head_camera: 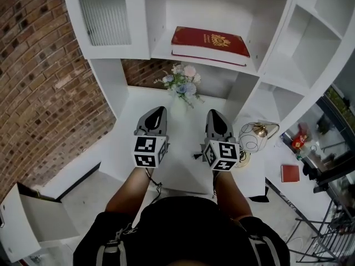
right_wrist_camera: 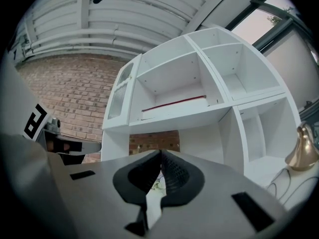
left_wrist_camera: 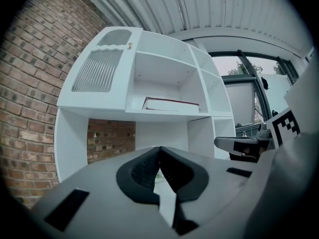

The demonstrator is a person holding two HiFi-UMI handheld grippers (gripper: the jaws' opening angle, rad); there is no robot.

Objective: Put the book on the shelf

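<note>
A red book [head_camera: 209,43] with a gold crest lies flat on the middle shelf of the white shelf unit [head_camera: 277,65]. It shows edge-on as the book [left_wrist_camera: 172,104] in the left gripper view and as the book [right_wrist_camera: 174,104] in the right gripper view. My left gripper [head_camera: 158,112] and right gripper [head_camera: 213,116] hover side by side over the white desk surface [head_camera: 183,165], well below the book. Both are shut with nothing between their jaws, as the left gripper [left_wrist_camera: 159,149] and right gripper [right_wrist_camera: 160,153] show close up.
A small bunch of pale flowers [head_camera: 182,85] stands at the back of the desk between the grippers. A wire-cage lamp with a brass top [head_camera: 254,137] sits at the right. Brick wall [head_camera: 39,76] lies to the left, an open white drawer [head_camera: 28,220] at the lower left.
</note>
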